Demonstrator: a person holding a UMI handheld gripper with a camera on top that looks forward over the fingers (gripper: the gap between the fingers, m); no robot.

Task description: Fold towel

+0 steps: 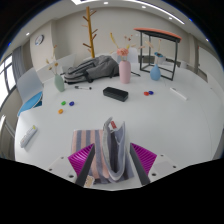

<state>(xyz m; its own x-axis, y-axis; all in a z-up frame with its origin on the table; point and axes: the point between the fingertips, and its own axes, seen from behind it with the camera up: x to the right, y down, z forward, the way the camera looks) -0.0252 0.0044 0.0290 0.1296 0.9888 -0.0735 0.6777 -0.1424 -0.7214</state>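
Observation:
A grey, white and peach striped towel (112, 150) is bunched upright between my fingers, its top edge rising above the white table (170, 125). My gripper (113, 165) is shut on the towel, with the magenta pads (84, 157) pressing it from both sides. The towel's lower part hangs down between the fingers, and its end is hidden.
Beyond the fingers are a black box (115, 93), a grey bag (90, 68), a pink bottle (125, 70), a blue bottle (155, 72), a black rack (160, 45) and a green cup (59, 84). A white object (28, 135) lies at the left.

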